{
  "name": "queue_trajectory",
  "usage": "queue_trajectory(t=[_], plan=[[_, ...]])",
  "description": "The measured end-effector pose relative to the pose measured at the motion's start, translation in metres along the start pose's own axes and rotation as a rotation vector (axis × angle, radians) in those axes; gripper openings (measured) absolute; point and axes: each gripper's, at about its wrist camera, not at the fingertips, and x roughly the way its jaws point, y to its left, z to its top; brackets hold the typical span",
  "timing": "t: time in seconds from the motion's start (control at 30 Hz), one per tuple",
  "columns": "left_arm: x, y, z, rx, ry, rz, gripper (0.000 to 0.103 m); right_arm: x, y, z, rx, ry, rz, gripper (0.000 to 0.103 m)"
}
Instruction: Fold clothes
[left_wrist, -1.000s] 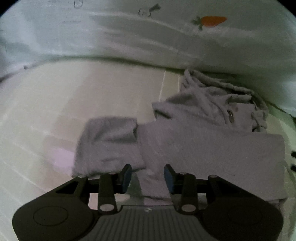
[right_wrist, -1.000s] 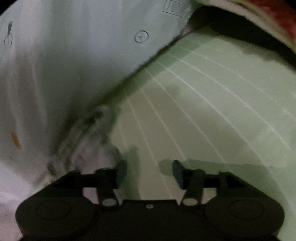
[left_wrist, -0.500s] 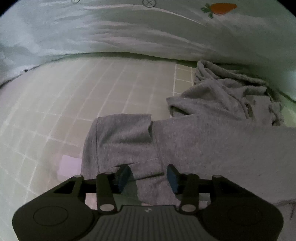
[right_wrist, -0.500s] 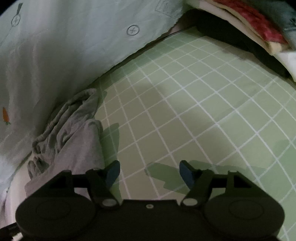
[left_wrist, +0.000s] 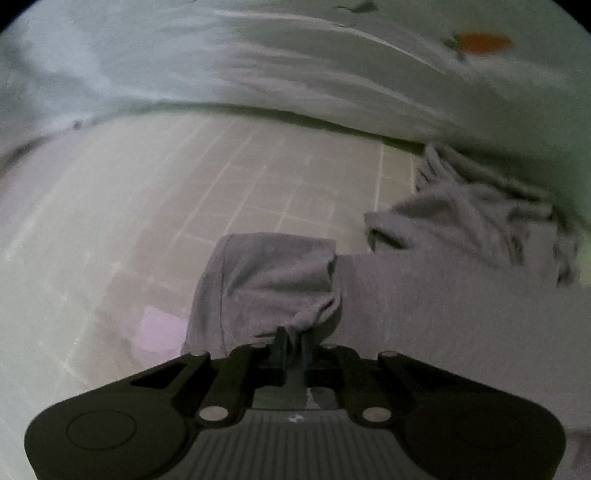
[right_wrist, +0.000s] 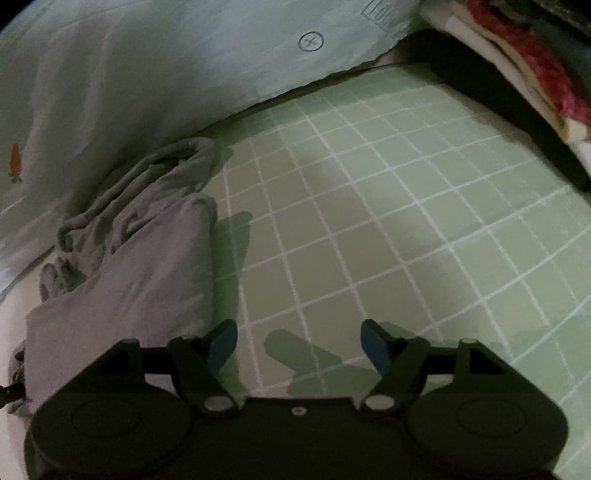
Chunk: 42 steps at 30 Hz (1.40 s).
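Green checked bedsheet (right_wrist: 388, 221) carries the grey garment (left_wrist: 443, 295). Left gripper (left_wrist: 293, 341) jaws, apart a moment ago, now clamp its sleeve at 6 o'clock, ready to fold; right gripper (right_wrist: 299, 343) jaws apart, empty.

Left gripper (left_wrist: 293, 341) clamped on a bunched fold of grey garment (left_wrist: 424, 295) lying on checked sheet (left_wrist: 221, 184).
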Motion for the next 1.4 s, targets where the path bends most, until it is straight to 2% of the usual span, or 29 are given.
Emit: queue_trajectory(t=[0.1,0.17,0.33,0.4,0.5,0.6,0.67,0.77,0.9,1.03,1.2,1.23,1.3,1.37,1.4], plan=[[-0.022,-0.005,0.007,-0.054,-0.034,-0.097,0.006,-0.002,0.002,-0.002,-0.005,-0.008,0.019,0.075],[-0.04,-0.018,0.011,-0.036,-0.064,-0.156,0.006,-0.004,0.0,-0.004,-0.004,-0.016,0.028,0.075],[-0.077,-0.076,0.005,0.068,-0.09,-0.353,0.006,-0.009,-0.009,-0.01,0.023,-0.032,0.029,0.075],[-0.082,-0.104,-0.007,0.138,-0.066,-0.441,0.006,-0.011,-0.013,-0.011,0.037,-0.04,0.028,0.075],[-0.076,-0.142,-0.026,0.262,-0.004,-0.457,0.026,-0.017,-0.02,-0.013,0.059,-0.056,0.026,0.075],[-0.072,-0.151,-0.035,0.309,0.014,-0.415,0.05,-0.023,-0.021,-0.014,0.068,-0.076,0.033,0.075],[-0.07,-0.143,-0.034,0.291,0.005,-0.374,0.057,-0.028,-0.019,-0.014,0.067,-0.091,0.05,0.075],[-0.067,-0.131,-0.032,0.262,-0.008,-0.305,0.059,-0.027,-0.003,-0.014,0.032,-0.102,0.085,0.075],[-0.061,-0.099,-0.024,0.208,-0.021,-0.169,0.064,-0.016,0.035,-0.01,-0.08,-0.102,0.126,0.074],[-0.05,-0.068,-0.021,0.116,0.019,-0.081,0.065,0.003,0.078,-0.006,-0.173,-0.064,0.194,0.069],[-0.036,-0.043,-0.021,0.043,0.066,-0.032,0.065,0.035,0.127,-0.011,-0.263,0.034,0.31,0.062],[-0.035,-0.039,-0.021,0.037,0.069,-0.03,0.065,0.04,0.133,-0.012,-0.27,0.053,0.319,0.058],[-0.033,-0.037,-0.02,0.035,0.069,-0.033,0.065,0.044,0.143,-0.014,-0.3,0.063,0.32,0.057],[-0.031,-0.037,-0.019,0.034,0.066,-0.037,0.065,0.045,0.147,-0.016,-0.327,0.07,0.338,0.047],[-0.03,-0.038,-0.019,0.035,0.065,-0.039,0.066,0.045,0.148,-0.017,-0.337,0.078,0.35,0.032]])
